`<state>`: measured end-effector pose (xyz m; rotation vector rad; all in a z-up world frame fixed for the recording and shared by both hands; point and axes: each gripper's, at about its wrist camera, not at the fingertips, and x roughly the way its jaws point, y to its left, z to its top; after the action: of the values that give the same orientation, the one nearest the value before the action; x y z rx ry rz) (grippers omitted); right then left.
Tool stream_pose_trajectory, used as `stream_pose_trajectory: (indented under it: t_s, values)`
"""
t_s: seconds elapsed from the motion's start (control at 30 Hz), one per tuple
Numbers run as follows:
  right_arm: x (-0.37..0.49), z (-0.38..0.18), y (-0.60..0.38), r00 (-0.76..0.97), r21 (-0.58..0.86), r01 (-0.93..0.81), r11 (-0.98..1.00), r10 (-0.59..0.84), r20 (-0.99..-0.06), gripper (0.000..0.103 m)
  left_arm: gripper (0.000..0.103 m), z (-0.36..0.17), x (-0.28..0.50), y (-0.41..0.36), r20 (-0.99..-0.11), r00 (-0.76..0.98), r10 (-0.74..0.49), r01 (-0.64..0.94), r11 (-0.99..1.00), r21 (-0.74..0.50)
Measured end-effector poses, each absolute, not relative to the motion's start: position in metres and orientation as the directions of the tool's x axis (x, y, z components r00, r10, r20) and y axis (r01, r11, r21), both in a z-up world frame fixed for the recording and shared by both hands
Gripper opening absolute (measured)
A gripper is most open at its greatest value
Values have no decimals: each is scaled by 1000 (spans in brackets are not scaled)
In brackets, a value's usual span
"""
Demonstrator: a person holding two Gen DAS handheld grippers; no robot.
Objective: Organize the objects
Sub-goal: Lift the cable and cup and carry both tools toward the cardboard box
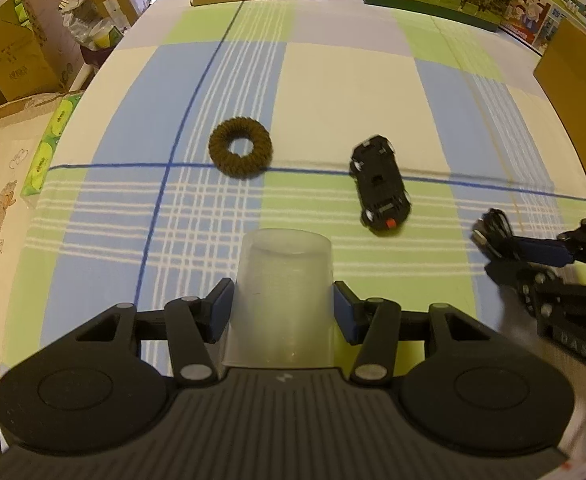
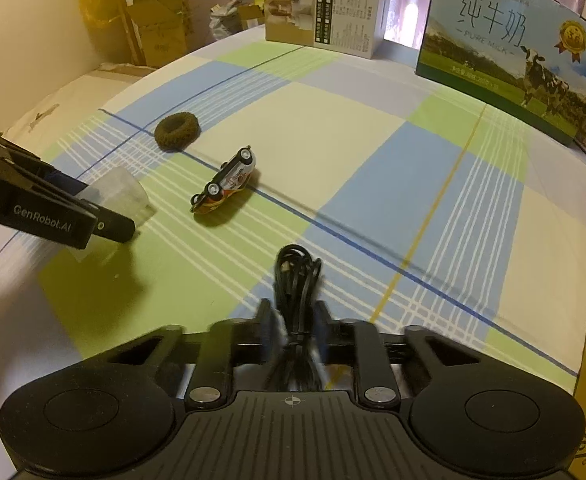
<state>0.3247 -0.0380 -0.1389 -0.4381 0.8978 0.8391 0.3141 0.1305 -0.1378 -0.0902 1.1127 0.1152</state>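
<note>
Both grippers are loaded for sorting: the left gripper [image 1: 283,306] has its fingers clamped on an inverted translucent plastic cup [image 1: 283,280], the right gripper [image 2: 293,320] pinches a bundled black cable [image 2: 297,280], while the overturned toy car [image 2: 225,186] at its 11 o'clock waits on the checked cloth [image 2: 373,160].

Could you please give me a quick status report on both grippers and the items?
Left hand-held gripper shut on clear cup. Right hand-held gripper shut on black cable. Toy car overturned; brown ring loose on cloth.

Left gripper [image 1: 283,304] bottom center of left view, clamped on cup [image 1: 283,280]. Right gripper [image 2: 293,330] bottom center of right view, pinching cable [image 2: 295,280].
</note>
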Motion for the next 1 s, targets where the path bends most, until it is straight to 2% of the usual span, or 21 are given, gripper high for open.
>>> stream_pose_trajectory:
  t_s: [1.0]
  values:
    - [272, -120, -122, 260, 140, -719, 680, 450, -854, 14, 48, -123, 258, 43, -917, 394, -56, 0, 998, -61]
